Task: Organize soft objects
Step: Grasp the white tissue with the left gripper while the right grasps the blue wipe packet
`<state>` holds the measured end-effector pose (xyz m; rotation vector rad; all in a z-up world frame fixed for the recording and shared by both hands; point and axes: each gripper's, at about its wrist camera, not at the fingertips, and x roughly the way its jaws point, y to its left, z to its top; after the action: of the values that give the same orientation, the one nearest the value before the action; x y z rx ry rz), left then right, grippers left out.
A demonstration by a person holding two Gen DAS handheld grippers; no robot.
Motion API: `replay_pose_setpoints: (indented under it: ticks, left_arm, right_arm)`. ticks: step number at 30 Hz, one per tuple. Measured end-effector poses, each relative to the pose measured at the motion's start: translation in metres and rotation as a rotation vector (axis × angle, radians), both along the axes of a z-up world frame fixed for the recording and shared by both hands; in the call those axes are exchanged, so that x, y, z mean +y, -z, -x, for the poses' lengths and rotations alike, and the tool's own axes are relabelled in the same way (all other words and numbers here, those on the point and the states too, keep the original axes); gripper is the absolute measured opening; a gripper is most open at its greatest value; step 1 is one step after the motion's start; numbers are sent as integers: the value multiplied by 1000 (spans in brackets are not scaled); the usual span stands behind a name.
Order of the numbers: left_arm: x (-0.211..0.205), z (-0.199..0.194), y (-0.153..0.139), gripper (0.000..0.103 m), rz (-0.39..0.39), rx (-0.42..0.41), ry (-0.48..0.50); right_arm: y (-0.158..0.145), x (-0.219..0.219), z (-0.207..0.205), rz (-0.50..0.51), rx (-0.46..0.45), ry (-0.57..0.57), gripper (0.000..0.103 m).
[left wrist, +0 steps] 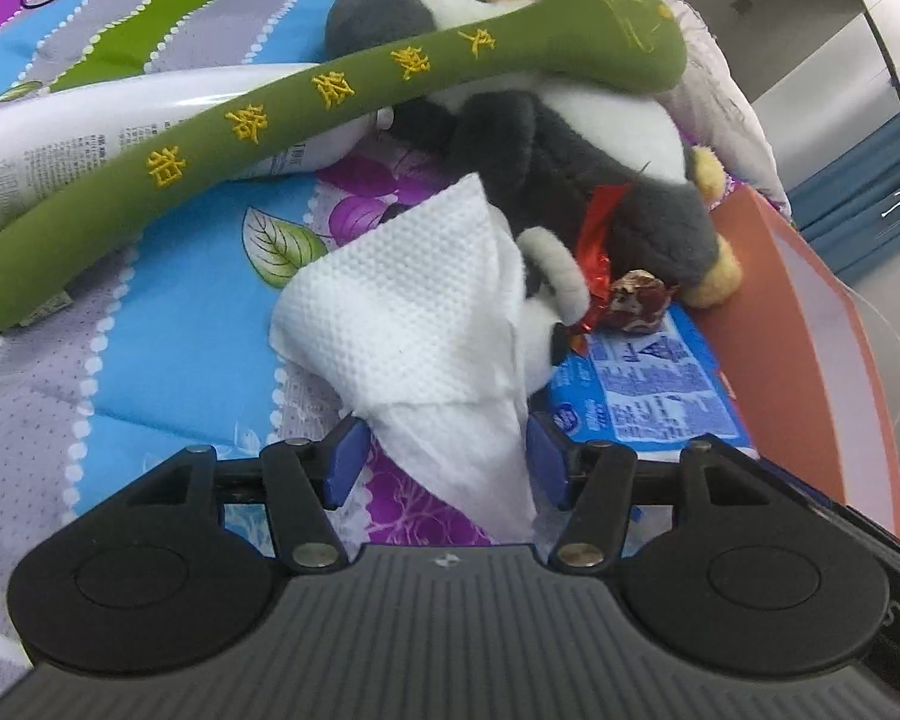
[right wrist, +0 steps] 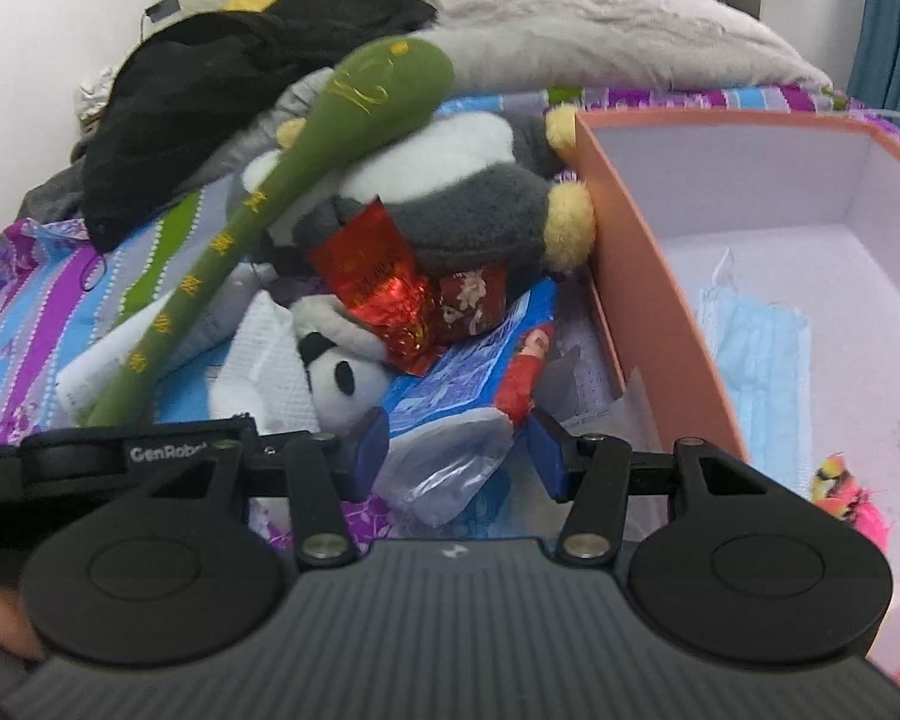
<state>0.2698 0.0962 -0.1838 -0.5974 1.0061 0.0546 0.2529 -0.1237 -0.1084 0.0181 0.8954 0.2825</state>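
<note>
The bedspread (left wrist: pixel 168 324) runs in stripes of blue, purple, green and grey, with white dotted lines and purple flowers. The long plush stick (left wrist: pixel 282 120) is olive green with yellow embroidered characters. The tissue (left wrist: pixel 414 324) is white with a fine dimpled texture. The penguin plush (right wrist: pixel 468 204) is grey and white with pale yellow feet. The box (right wrist: pixel 648 276) is salmon-pink outside, pale lilac-white inside, and holds a light blue mask (right wrist: pixel 762 360).

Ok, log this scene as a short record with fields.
surface: quilt
left claw: open, around tissue corner
right claw: open, around plastic wrapper
pile: panda, green stick, red packet
box: right of pile, holds mask
</note>
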Motion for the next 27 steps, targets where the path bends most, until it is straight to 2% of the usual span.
replay_pose_setpoints:
  ticks: [3, 6, 8, 10, 11, 14, 20, 27]
  left_arm:
    - [0, -6, 7, 63, -8, 3, 3]
    - [1, -10, 13, 57, -8, 12, 2]
    - [1, -11, 17, 32, -4, 11, 1]
    - [1, -11, 19, 16, -7, 17, -1]
    - [1, -9, 20, 12, -7, 18, -5]
    - [3, -4, 16, 8, 1, 4, -21]
    - [7, 16, -11, 7, -9, -67, -44]
    - [0, 62, -40, 7, -17, -91, -27]
  right_arm:
    - [9, 3, -7, 8, 10, -10, 53]
    - [14, 2, -14, -22, 30, -9, 45]
    - [14, 2, -14, -26, 32, -15, 34]
    - [13, 2, -13, -27, 30, -22, 28]
    - [11, 3, -11, -23, 24, -25, 27]
    - [3, 3, -5, -17, 4, -36, 24]
    - [-17, -1, 19, -14, -32, -60, 21]
    - [-35, -11, 64, -22, -54, -75, 20]
